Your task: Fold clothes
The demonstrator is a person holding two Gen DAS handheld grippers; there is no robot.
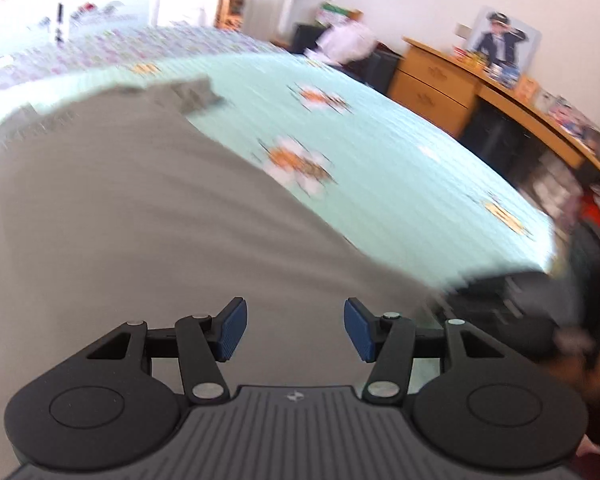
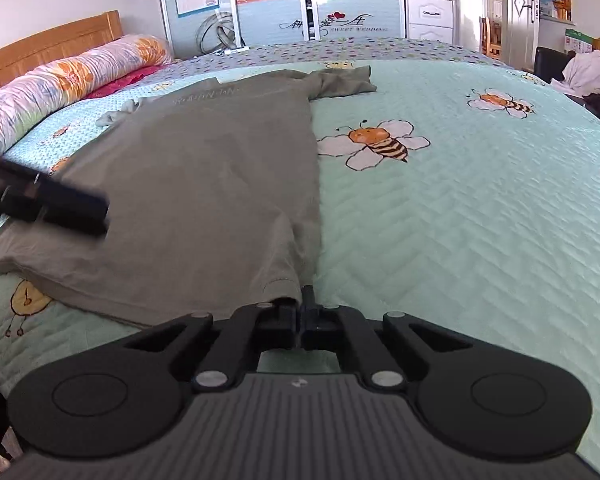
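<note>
While the left claw (image 1: 295, 330) hovers with jaws parted over the grey T-shirt (image 2: 220, 184), which lies spread flat on the bee-print bed cover (image 2: 460, 220), the right claw (image 2: 302, 312) is clenched on the shirt's near hem corner; any fold probably goes best with that corner kept taut and edges aligned.

Bedroom, bright daylight. Bed with mint bee-print quilt (image 2: 480, 208), wooden headboard (image 2: 48, 46), floral bolster (image 2: 72, 80). Wardrobe with sliding doors (image 2: 284, 0), white door (image 2: 522, 12), wooden desk (image 1: 452, 84) along white wall.
</note>
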